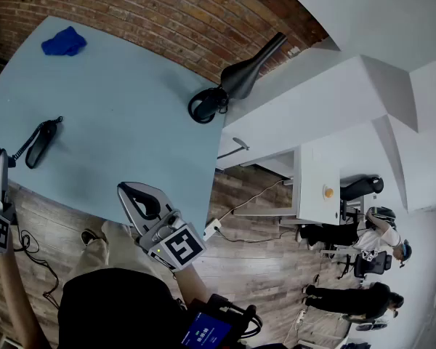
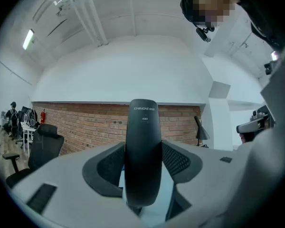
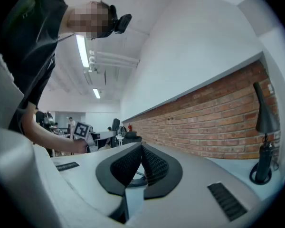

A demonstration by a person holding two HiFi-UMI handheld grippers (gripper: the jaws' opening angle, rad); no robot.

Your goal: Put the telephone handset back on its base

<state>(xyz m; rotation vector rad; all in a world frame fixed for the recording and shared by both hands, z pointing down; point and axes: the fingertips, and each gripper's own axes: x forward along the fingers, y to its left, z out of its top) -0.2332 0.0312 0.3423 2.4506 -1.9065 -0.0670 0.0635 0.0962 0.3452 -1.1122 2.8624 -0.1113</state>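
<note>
1. Handset (image 2: 142,127), black and upright, is clamped between the fingers of the left gripper (image 2: 142,170), at the 9 o'clock edge of the counter (image 1: 131,107).
2. Right gripper (image 3: 141,158) has its fingers pressed together on nothing, at the counter's 6 o'clock edge.
3. Step in hand, as I judge it, is the carry. The slim black piece lying at 9 o'clock, which I take for the base (image 1: 41,144), has no handset on it yet.
4. Next move likely calls for turning the handset to lie along the base and lowering it squarely, minding the cord (image 1: 16,155). The fingers then part.
5. Count: one handset, one base, one cord and two grippers. One lamp (image 1: 240,78) stands at 1 o'clock and one blue cloth (image 1: 64,42) lies at 11 o'clock.
</note>
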